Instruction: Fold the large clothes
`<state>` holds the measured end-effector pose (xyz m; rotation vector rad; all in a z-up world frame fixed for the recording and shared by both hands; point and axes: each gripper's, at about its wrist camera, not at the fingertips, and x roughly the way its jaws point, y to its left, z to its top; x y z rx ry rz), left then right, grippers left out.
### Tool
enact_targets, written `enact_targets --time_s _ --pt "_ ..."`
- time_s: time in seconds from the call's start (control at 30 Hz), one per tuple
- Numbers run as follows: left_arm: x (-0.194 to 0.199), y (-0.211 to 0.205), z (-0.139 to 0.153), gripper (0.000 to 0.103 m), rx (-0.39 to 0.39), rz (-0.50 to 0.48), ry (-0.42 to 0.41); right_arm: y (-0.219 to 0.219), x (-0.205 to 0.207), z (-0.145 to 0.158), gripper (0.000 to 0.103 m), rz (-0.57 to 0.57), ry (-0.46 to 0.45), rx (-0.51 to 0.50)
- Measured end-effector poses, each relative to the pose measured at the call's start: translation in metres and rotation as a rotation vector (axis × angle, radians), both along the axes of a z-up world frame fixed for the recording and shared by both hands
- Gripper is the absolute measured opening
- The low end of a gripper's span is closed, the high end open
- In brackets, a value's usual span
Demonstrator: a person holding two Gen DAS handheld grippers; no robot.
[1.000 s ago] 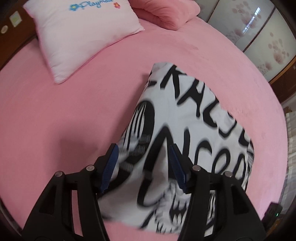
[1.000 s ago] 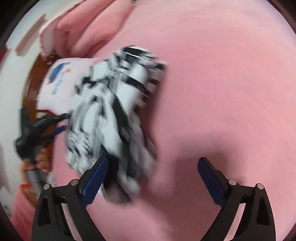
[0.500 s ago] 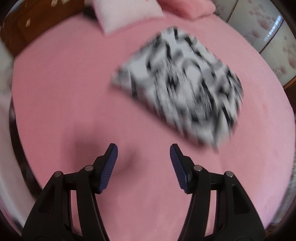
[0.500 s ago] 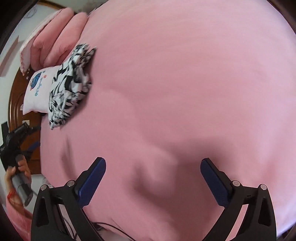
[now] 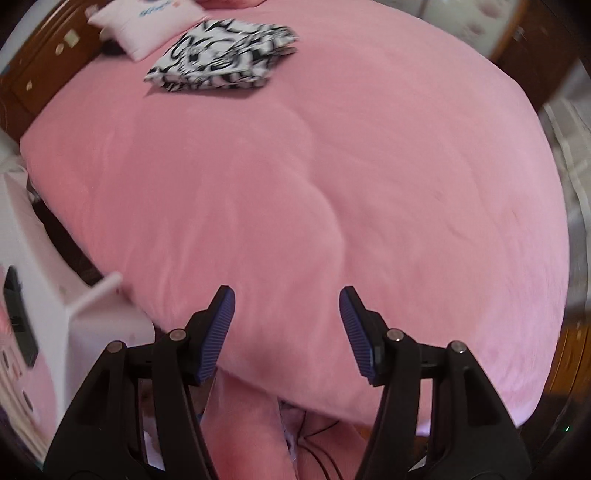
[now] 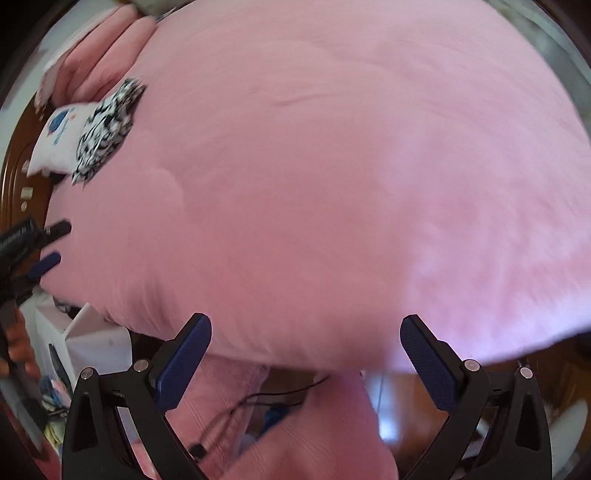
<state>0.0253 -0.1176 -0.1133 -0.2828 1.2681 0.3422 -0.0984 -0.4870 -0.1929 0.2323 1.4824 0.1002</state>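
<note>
A folded black-and-white printed garment [image 5: 221, 55] lies at the far end of the pink bed [image 5: 332, 184], beside a white pillow [image 5: 147, 22]. In the right wrist view the same garment [image 6: 107, 125] shows small at the upper left, against the pillow [image 6: 59, 136]. My left gripper [image 5: 286, 295] hangs open over the near edge of the bed with nothing between its fingers. My right gripper [image 6: 306, 325] is open wide, also empty, above the bed's near edge. The left gripper [image 6: 48, 243] appears at the left border of the right wrist view, held by a hand.
A brown wooden headboard [image 5: 40, 62] runs behind the pillow. A white stand [image 5: 44, 288] sits by the bed's left side. Pink trouser legs [image 6: 306, 435] and dark cables [image 6: 258, 398] show below the bed edge. Pink cushions [image 6: 99, 62] lie near the headboard.
Both grippers let go of the folded garment and pulled back and up toward the near edge of the bed. The garment now lies far off by the pillow.
</note>
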Motion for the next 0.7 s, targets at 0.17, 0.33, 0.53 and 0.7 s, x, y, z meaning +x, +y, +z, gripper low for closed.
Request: enact_targets --time_s 0.17,0.33,0.53,0.7 --pt "-0.025 -0.061 0.057 0.056 0.049 -0.148 -0.108 -0.025 -0.029 0.048 0.103 -0.011 -0.108 -0.072" --pt "-0.024 -0.085 0.108 0.056 0.011 -0.201 -0.201 -0.025 -0.036 0.101 0.103 0.057 -0.317 -0.27" --pt "-0.016 -0.095 0.142 0.056 -0.018 -0.23 -0.229 -0.048 -0.036 0.138 0.103 -0.028 -0.304 -0.217" --pt "-0.04 -0.107 0.14 0.056 -0.011 -0.26 -0.173 -0.028 -0.032 0.15 0.103 -0.034 -0.274 -0.16"
